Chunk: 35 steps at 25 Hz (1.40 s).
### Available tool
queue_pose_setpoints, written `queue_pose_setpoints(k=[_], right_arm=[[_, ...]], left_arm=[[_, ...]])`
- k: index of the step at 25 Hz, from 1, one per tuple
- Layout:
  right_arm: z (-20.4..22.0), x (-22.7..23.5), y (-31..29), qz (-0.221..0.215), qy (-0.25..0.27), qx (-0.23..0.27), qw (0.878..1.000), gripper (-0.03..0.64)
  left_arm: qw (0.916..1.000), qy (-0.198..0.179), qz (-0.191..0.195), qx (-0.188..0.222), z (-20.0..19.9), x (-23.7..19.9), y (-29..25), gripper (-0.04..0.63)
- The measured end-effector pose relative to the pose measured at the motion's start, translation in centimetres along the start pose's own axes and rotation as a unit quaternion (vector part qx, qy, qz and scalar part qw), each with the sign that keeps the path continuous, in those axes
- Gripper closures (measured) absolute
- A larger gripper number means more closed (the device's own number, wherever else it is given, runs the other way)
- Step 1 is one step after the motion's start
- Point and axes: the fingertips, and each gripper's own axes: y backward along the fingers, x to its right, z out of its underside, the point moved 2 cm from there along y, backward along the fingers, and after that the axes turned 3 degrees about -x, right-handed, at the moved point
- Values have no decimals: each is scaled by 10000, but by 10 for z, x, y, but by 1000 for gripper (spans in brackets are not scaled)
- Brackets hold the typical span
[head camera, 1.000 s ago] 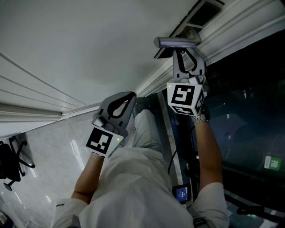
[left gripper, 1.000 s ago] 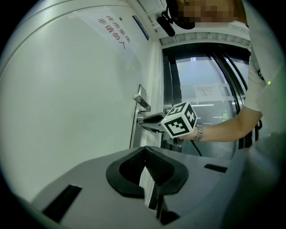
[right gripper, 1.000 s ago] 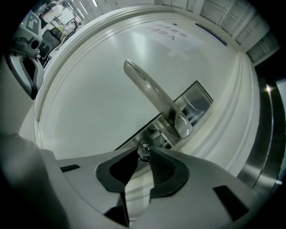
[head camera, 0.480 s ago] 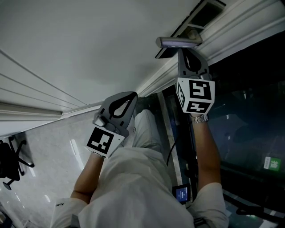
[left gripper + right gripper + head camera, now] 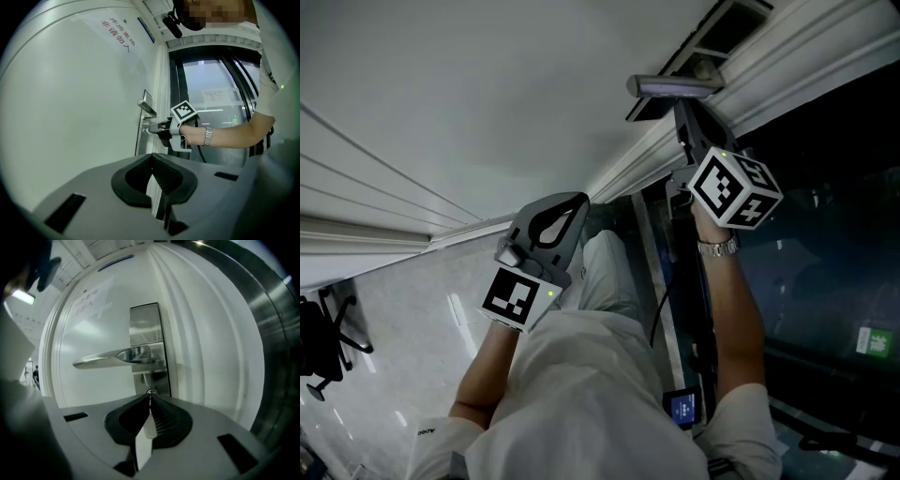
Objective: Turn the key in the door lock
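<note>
the right gripper [image 5: 682,111] has rolled about its own length, tipping over toward the right of the head view. its marker cube [image 5: 734,189] showed one patterned face flat to the camera a second ago. now it sits cocked on a corner, swung out to the right and a little higher, with two faces showing. the jaws stood apart in an open loop a second ago and are now drawn into a narrow wedge. their tips meet at the lock cylinder [image 5: 151,392]; what they pinch is too small to tell. the wristwatch [image 5: 717,247] has turned with the wrist.
</note>
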Motion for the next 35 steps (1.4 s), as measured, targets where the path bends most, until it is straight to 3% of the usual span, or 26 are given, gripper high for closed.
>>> queue_pose_setpoints(k=[3,8,16,19,20,21,23,25,27,29,31,35], right_arm=[[1,5,0,-354,-1151,40,9927,606],[3,10,-1,-735,-2373,127,9686,606],[8,16,-2,-1261,-3963,296,9089,606],[10,16,-2,-1468,-4647,476,8719,606],[10,15,-2,-1506,-4738,545,8659,604],[11,15,-1,-1494,-4641,583,8712,605],[9,11,2,-1385,-3953,560,9063,571],[5,2,5,-1326,-2990,465,9438,456],[2,-5,7,-1118,-1904,336,9748,426],[2,-9,10,-726,-586,212,9954,416],[1,-13,12,-318,708,123,9969,416],[4,-17,14,332,2503,-20,9676,416]], left_arm=[[10000,19,-32,-3,0,-1,2,591],[10000,4,-43,0,0,-1,3,591],[10000,-8,-77,11,-1,0,5,591],[10000,-20,-75,23,-1,1,7,591],[10000,-19,-72,20,-1,1,7,591],[10000,-13,-70,13,-1,1,7,591],[10000,14,-80,-6,0,0,7,591],[10000,22,-96,-14,0,-1,8,591],[9999,11,-100,-4,0,-1,7,591],[10000,0,-85,5,0,0,5,591],[10000,-14,-59,3,0,1,4,591],[10000,-37,-24,3,0,4,3,591]])
